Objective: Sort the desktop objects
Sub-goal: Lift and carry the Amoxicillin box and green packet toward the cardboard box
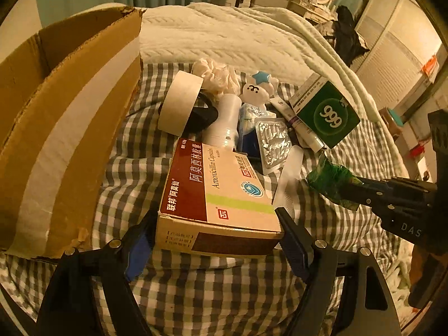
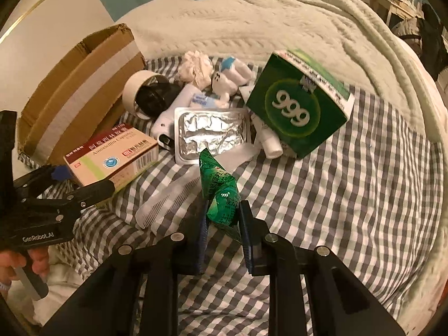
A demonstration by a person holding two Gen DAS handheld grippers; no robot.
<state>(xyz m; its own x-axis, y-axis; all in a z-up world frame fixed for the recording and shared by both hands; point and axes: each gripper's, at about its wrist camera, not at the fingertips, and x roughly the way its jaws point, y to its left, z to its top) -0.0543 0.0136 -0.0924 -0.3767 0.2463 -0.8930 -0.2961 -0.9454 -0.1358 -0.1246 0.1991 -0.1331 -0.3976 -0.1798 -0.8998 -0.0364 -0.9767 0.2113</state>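
My left gripper (image 1: pixel 217 218) is shut on the Amoxicillin box (image 1: pixel 218 190), a red and cream carton, and holds it over the checked cloth; the box also shows in the right wrist view (image 2: pixel 112 154). My right gripper (image 2: pixel 222 212) is shut on a green 999 sachet (image 2: pixel 221 193), seen crumpled in the left wrist view (image 1: pixel 330 182). A pile lies beyond: a green 999 box (image 2: pixel 296 106), a foil blister pack (image 2: pixel 210 131), a white comb (image 2: pixel 170 198), a tape roll (image 1: pixel 179 103), a white bottle (image 1: pixel 224 123), a tube (image 1: pixel 296 123) and a plush toy (image 1: pixel 254 89).
An open cardboard box (image 1: pixel 56 128) stands at the left, beside the Amoxicillin box. A cream blanket (image 1: pixel 238 39) lies behind the pile. The checked cloth (image 2: pixel 350 196) spreads to the right. A white scrunchie (image 1: pixel 215 72) sits at the back of the pile.
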